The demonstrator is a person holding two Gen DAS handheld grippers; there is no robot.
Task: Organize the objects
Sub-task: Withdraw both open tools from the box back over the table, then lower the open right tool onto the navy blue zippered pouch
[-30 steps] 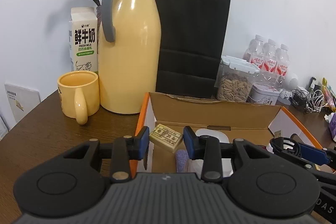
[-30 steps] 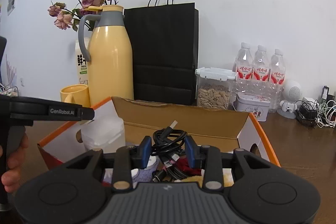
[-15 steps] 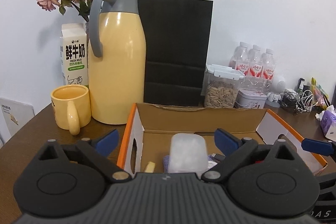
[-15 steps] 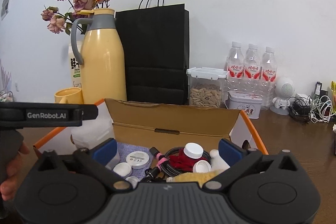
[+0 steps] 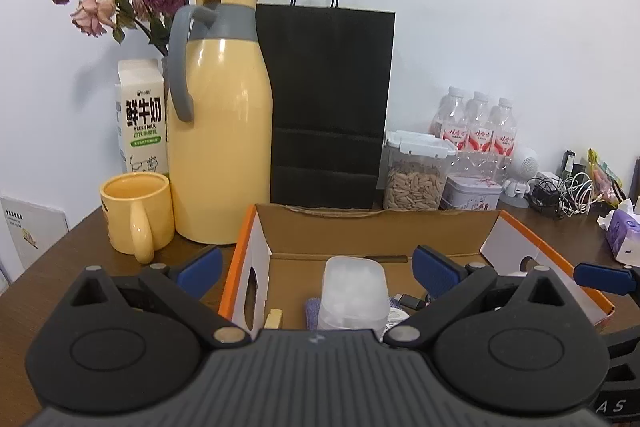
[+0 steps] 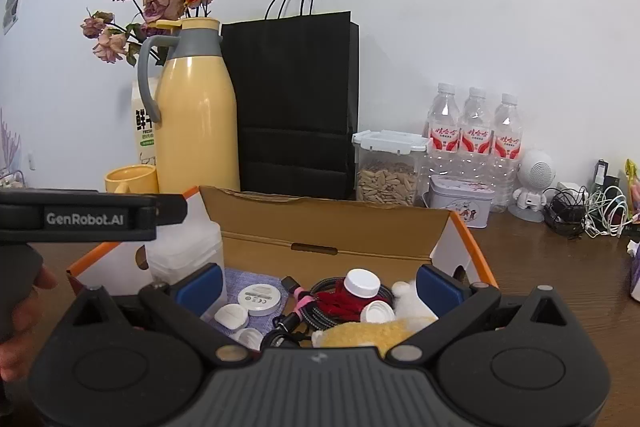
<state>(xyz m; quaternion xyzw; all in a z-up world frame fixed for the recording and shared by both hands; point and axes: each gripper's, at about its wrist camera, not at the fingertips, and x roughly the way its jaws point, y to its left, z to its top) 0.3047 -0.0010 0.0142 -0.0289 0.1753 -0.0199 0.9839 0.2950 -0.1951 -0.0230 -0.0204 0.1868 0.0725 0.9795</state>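
Note:
An open cardboard box (image 5: 376, 231) with orange edges sits on the brown table; it also shows in the right wrist view (image 6: 320, 227). My left gripper (image 5: 318, 269) is open and empty above its near left part, over a frosted plastic tub (image 5: 354, 291) and a small tan block (image 5: 274, 319). My right gripper (image 6: 318, 281) is open and empty above the box, over a coiled black cable (image 6: 332, 303), a red bottle with a white cap (image 6: 362, 285), white round lids (image 6: 258, 301) and a yellow fluffy thing (image 6: 372, 335).
Behind the box stand a yellow thermos (image 5: 218, 131), a yellow mug (image 5: 136, 213), a milk carton (image 5: 140, 119), a black paper bag (image 5: 330, 103), a seed jar (image 5: 414, 173), a tin (image 5: 472, 193) and water bottles (image 5: 476, 131). Cables (image 5: 564, 195) lie at the right.
Both grippers have opened and pulled back. The left let go of the tan block, which now lies in the box. The right let go of the black cable, now in the box.

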